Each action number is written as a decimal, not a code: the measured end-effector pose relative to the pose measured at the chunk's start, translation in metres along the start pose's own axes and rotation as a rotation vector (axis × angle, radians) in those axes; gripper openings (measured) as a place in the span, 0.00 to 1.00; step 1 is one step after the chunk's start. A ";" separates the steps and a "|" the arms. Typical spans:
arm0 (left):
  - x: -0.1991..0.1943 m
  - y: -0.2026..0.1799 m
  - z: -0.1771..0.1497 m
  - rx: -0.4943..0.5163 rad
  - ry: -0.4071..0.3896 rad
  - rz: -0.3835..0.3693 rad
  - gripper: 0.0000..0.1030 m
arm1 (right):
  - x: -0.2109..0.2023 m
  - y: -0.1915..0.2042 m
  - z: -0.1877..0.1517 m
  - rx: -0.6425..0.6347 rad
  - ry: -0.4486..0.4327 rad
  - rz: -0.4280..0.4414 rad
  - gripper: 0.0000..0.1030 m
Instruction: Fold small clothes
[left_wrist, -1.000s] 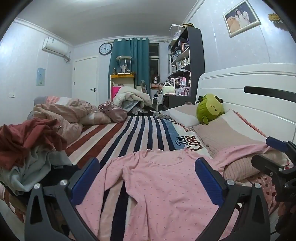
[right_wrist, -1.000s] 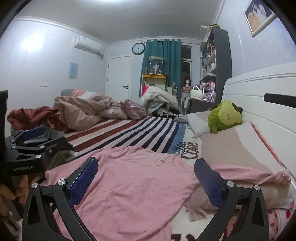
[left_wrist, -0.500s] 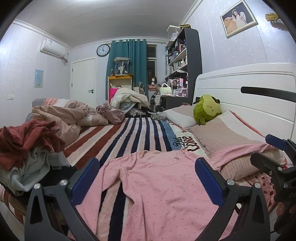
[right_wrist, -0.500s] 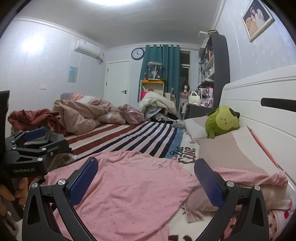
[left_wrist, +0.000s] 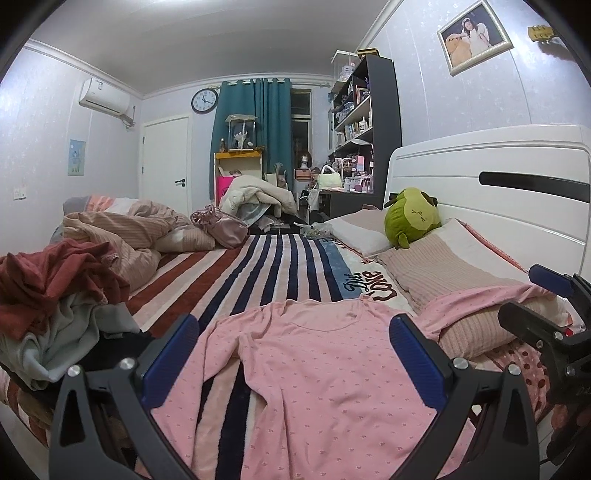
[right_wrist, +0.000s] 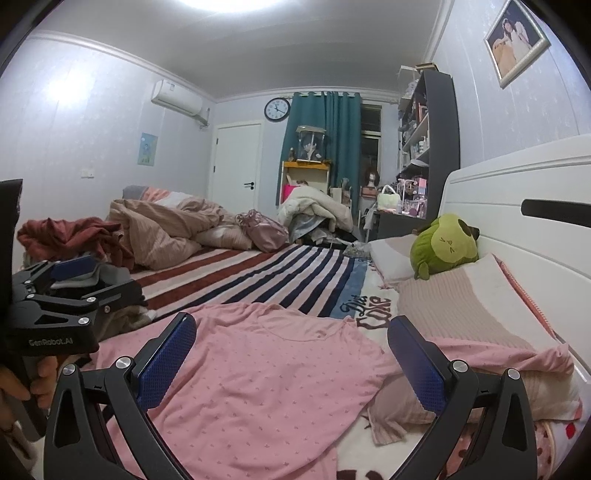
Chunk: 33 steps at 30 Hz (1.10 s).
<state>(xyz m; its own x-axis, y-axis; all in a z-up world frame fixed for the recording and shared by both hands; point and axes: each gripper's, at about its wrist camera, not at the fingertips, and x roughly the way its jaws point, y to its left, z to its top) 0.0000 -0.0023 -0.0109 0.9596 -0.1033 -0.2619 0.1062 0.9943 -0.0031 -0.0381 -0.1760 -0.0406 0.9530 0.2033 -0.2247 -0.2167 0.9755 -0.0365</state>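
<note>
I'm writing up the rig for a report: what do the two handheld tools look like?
Both match: matte black angular frames with triangular cut-outs and silver screw heads, each finger faced with a blue textured pad. The left tool and the right tool show this in their own views. The left tool's body carries white "GenRobot.AI" lettering, with bare fingers wrapped round its grip. No cables are visible.

Pink shirt (left_wrist: 325, 369) soft matt cloth; headboard (left_wrist: 480, 184) glossy white; blanket (left_wrist: 266, 273) fuzzy
</note>
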 end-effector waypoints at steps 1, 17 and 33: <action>0.000 0.000 0.001 0.000 0.001 0.000 0.99 | 0.000 0.000 0.000 0.000 0.000 -0.001 1.00; 0.000 -0.001 0.000 0.000 0.001 0.001 0.99 | 0.000 0.001 0.001 -0.003 0.001 -0.002 1.00; 0.001 0.004 -0.003 -0.004 0.013 0.006 0.99 | -0.001 0.000 0.001 0.003 -0.004 -0.005 1.00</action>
<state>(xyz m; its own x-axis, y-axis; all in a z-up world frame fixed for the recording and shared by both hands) 0.0009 0.0014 -0.0146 0.9565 -0.0975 -0.2748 0.0999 0.9950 -0.0053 -0.0387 -0.1757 -0.0391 0.9550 0.1989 -0.2202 -0.2114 0.9768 -0.0349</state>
